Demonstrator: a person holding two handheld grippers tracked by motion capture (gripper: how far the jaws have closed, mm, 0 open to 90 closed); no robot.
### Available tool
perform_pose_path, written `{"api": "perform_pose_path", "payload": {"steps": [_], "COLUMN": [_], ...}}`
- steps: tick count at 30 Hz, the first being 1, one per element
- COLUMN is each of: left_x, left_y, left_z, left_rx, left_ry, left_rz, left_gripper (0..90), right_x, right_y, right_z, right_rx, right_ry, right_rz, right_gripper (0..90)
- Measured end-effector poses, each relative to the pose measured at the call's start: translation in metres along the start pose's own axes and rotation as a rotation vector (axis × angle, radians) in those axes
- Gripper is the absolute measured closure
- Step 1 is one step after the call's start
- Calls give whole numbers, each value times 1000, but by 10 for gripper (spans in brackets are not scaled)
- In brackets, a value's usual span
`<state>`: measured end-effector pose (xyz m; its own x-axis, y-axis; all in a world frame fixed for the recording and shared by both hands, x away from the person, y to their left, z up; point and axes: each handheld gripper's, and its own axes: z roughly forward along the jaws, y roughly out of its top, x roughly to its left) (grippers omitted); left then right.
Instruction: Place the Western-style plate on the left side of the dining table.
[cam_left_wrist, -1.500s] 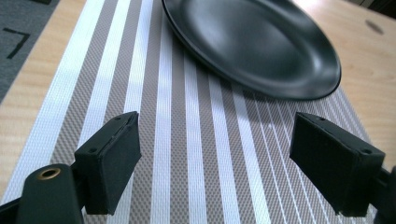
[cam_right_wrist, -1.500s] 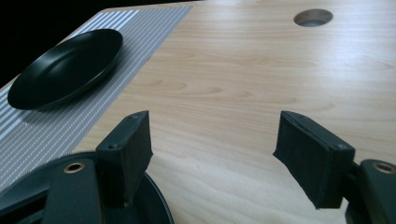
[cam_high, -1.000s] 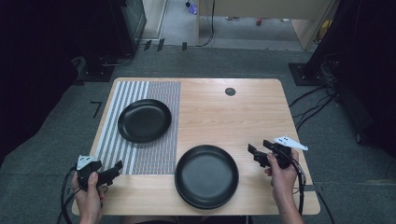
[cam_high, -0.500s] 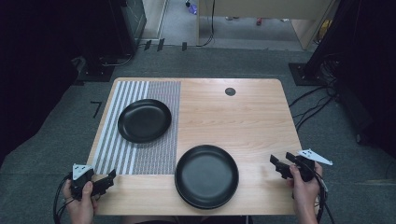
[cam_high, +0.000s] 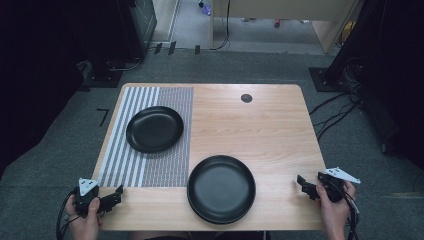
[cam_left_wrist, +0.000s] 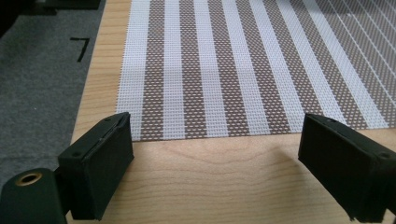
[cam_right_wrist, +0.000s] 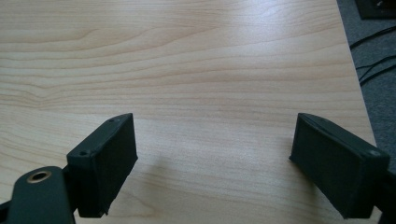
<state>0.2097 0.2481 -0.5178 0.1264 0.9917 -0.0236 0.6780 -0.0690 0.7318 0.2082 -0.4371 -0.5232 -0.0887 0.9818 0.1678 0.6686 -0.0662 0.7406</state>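
A large black plate (cam_high: 221, 188) lies near the front middle of the wooden table (cam_high: 260, 130). A smaller black plate (cam_high: 154, 128) rests on the striped placemat (cam_high: 165, 160) at the left. My left gripper (cam_high: 118, 196) hovers at the front left corner, open, with nothing between its jaws. In the left gripper view its jaws frame the placemat's (cam_left_wrist: 243, 65) near edge. My right gripper (cam_high: 302, 186) is at the front right edge, open and holding nothing. The right gripper view has its jaws spread over bare wood (cam_right_wrist: 205, 70).
A small black round grommet (cam_high: 246, 98) sits near the table's far edge. Grey carpet (cam_high: 45, 150) surrounds the table, with cables (cam_high: 335, 107) on the floor at the right and dark equipment at both sides.
Both hands have drawn back toward the front edge. The left gripper went to the front left corner, the right gripper out and back to the front right edge. The plates stayed put.
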Motion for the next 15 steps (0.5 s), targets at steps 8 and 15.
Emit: {"api": "perform_pose_path", "payload": {"steps": [8,15], "left_x": [-3,-3], "left_y": [-1,-1], "left_z": [2,2], "left_rx": [-3,-6], "left_ry": [10,6], "left_rz": [25,28], "left_gripper": [78,71], "right_x": [4,9], "right_y": [-1,-2], "right_z": [2,4], "right_rx": [15,26], "right_ry": [-34,-75], "right_rz": [-67,-103], "right_gripper": [116,134]}}
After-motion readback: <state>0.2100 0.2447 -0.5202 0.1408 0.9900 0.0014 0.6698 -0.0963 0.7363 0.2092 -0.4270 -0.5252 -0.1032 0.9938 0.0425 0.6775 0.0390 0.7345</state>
